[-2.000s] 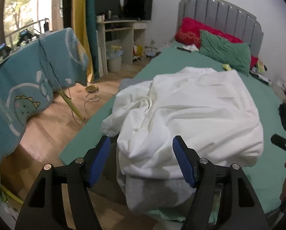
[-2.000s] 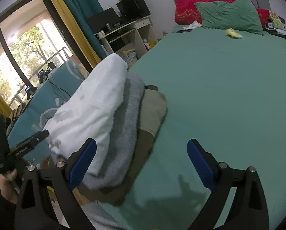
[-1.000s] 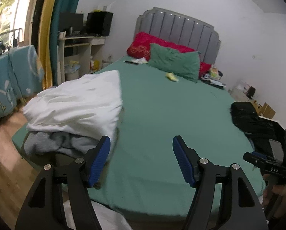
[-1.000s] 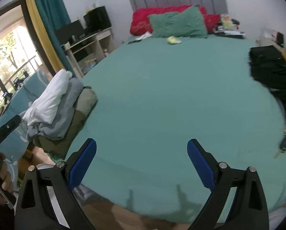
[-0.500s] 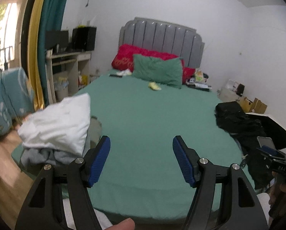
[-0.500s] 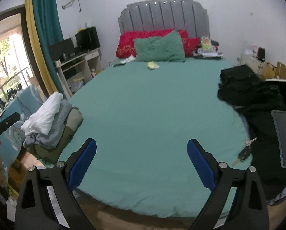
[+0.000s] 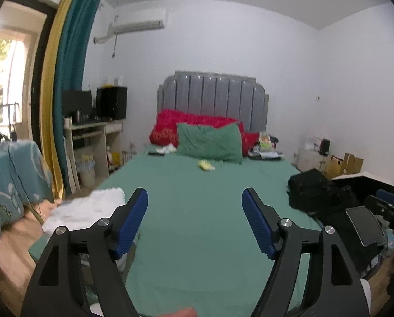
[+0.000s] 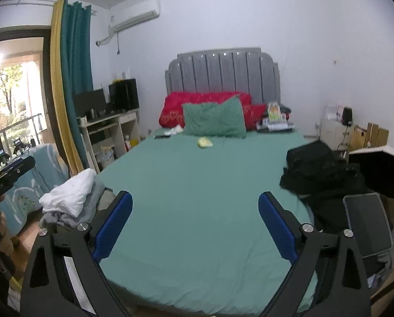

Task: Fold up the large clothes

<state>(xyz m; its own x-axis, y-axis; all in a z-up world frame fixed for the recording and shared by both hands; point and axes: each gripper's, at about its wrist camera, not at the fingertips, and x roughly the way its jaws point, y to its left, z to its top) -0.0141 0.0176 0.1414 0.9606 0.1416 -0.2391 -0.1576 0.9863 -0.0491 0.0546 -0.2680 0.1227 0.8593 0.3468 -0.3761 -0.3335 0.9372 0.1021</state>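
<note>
While both grippers hang over the foot of the bed (image 8: 197, 185), nothing's in either one. Going left to right: the stack of folded clothes (image 8: 70, 198), white piece on top of grey ones, sits at the bed's near left corner, just off the left finger of the right gripper (image 8: 195, 224). From the left wrist view the same pile is a bit blurry and partly tucked behind the left finger of the left gripper (image 7: 194, 222). That one's jaws have just been opening wider, with only bare green sheet showing between the blue pads (image 7: 132, 222). The right gripper's jaws are spread wide too, over bare sheet. Straight ahead, way past the fingers, there's a green pillow (image 8: 214, 120) against the grey headboard (image 8: 223, 71). Off to the right of both grippers, a heap of black clothes (image 8: 315, 169) lies on the bed's right edge.
</note>
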